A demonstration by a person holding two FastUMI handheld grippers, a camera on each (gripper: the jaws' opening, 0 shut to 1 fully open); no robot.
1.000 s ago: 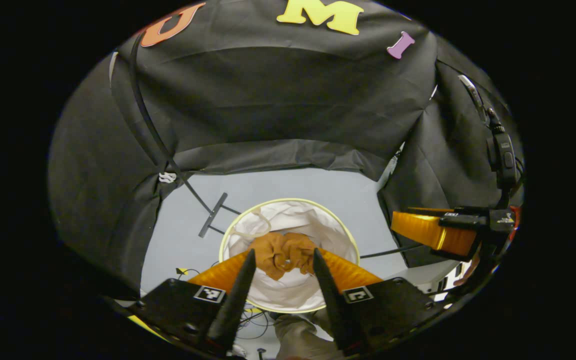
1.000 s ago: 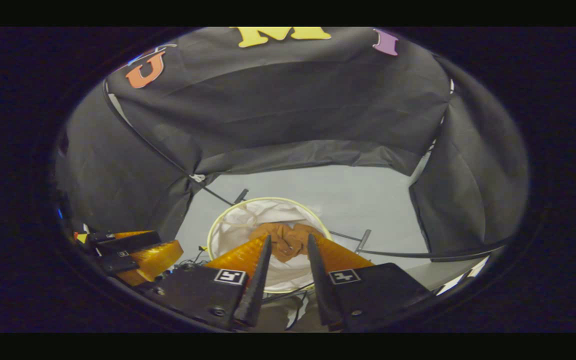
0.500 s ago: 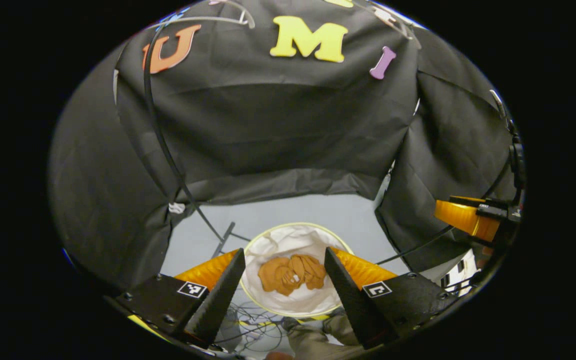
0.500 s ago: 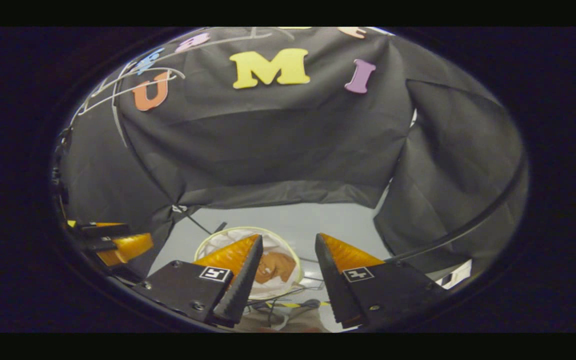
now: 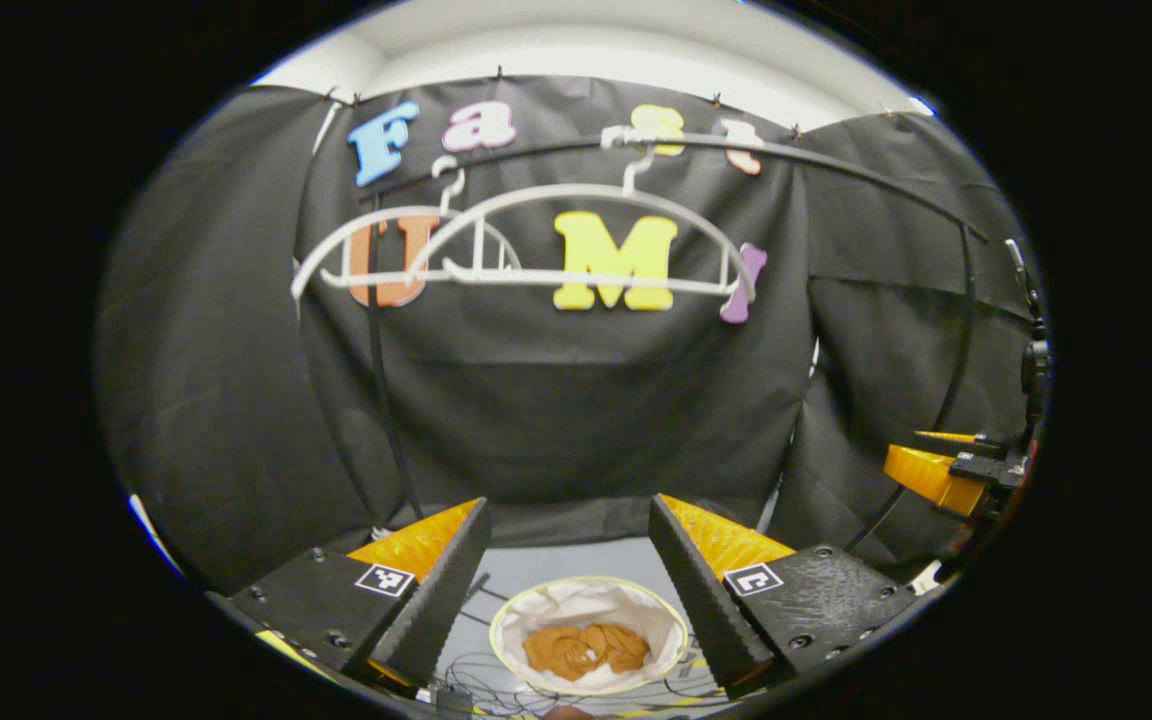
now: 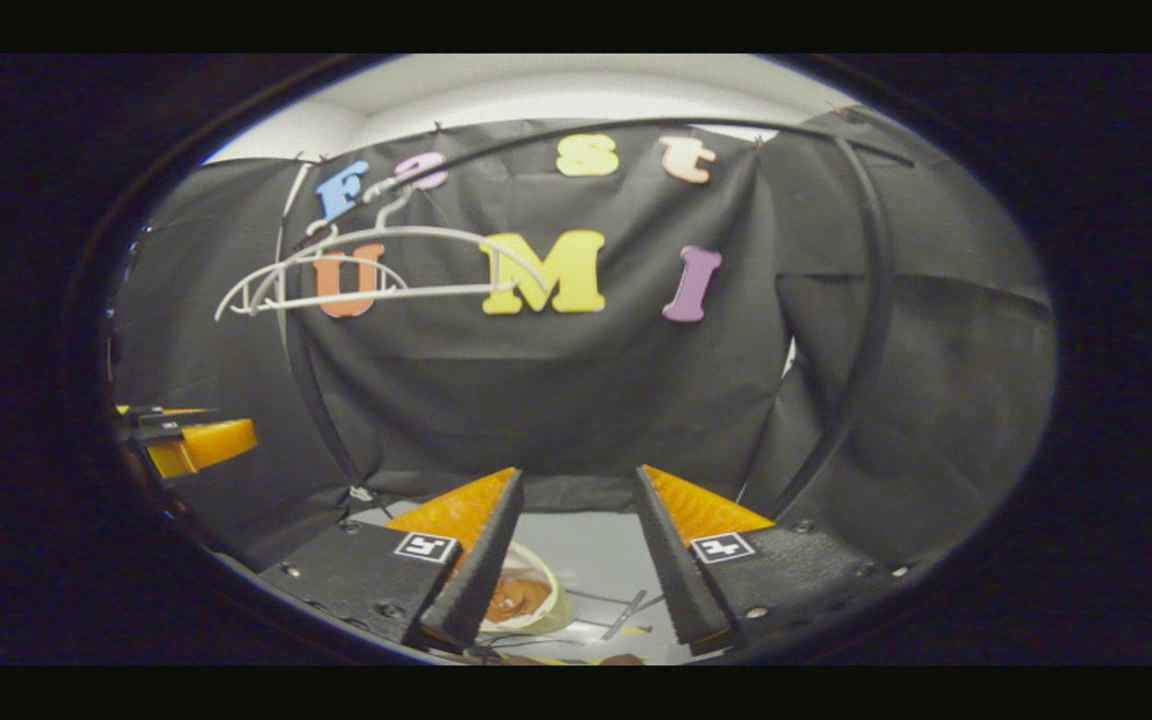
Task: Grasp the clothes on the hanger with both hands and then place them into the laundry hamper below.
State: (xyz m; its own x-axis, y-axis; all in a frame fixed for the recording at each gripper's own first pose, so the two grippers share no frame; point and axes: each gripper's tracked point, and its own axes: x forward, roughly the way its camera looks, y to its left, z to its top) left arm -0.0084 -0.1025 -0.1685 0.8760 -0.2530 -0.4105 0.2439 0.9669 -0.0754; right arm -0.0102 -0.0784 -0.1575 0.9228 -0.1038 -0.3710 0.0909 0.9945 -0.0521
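1. Left gripper view: left gripper (image 5: 569, 525) spread wide, empty.
2. One orange garment (image 5: 584, 647) in one laundry hamper (image 5: 671, 622), 6 o'clock.
3. Two bare hangers (image 5: 536, 235), 12 o'clock.
4. Right gripper (image 6: 578, 496) spread wide, empty.

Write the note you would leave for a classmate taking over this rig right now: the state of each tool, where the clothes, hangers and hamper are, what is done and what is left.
Left tool: open, empty, raised above the hamper.
Right tool: open, empty, beside it at a like height.
Clothes: the orange garment lies bunched inside the white-lined hamper on the floor.
Hangers: two white ones on the black rail, both bare.
Done: garment off the hanger and in the hamper.
Left: nothing that shows; just draw both tools clear.
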